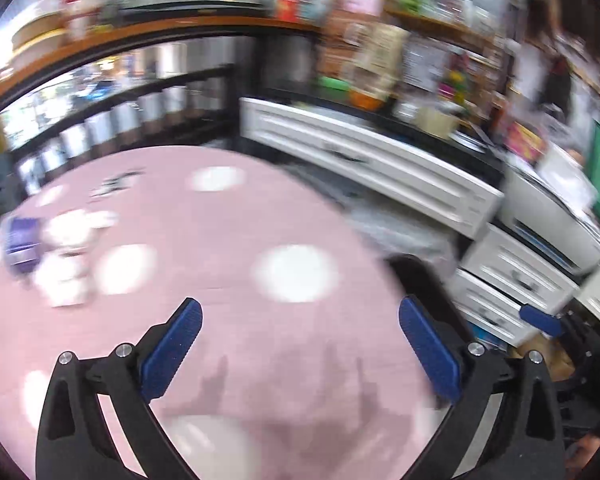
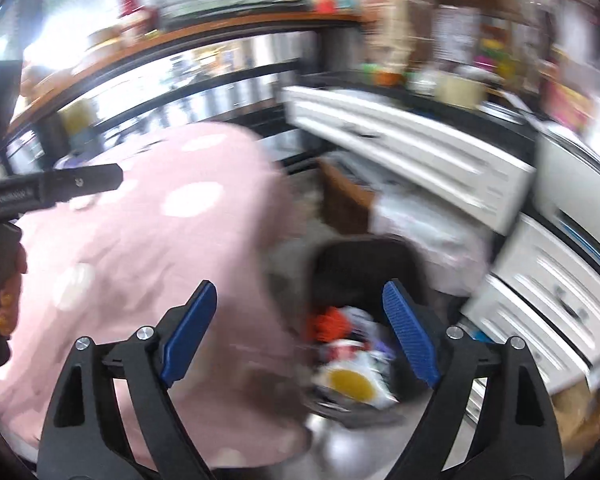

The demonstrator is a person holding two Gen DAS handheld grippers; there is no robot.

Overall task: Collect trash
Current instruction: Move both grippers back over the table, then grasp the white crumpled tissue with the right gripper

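My left gripper [image 1: 300, 316] is open and empty above a round table with a pink, white-dotted cloth [image 1: 204, 240]. Crumpled white trash [image 1: 70, 252] and a purple packet [image 1: 22, 242] lie at the table's far left, well away from its fingers. My right gripper [image 2: 300, 304] is open and empty, above the table's right edge and a black bin [image 2: 364, 264] on the floor. The bin holds wrappers, one white with a yellow circle [image 2: 350, 384] and one orange [image 2: 330, 320]. Both views are blurred by motion.
White drawer units [image 2: 420, 152] stand to the right, beyond the bin. A cluttered counter and shelves [image 1: 380, 64] run along the back. The left gripper's body [image 2: 52, 190] shows at the left of the right wrist view. A brown box [image 2: 348, 196] sits behind the bin.
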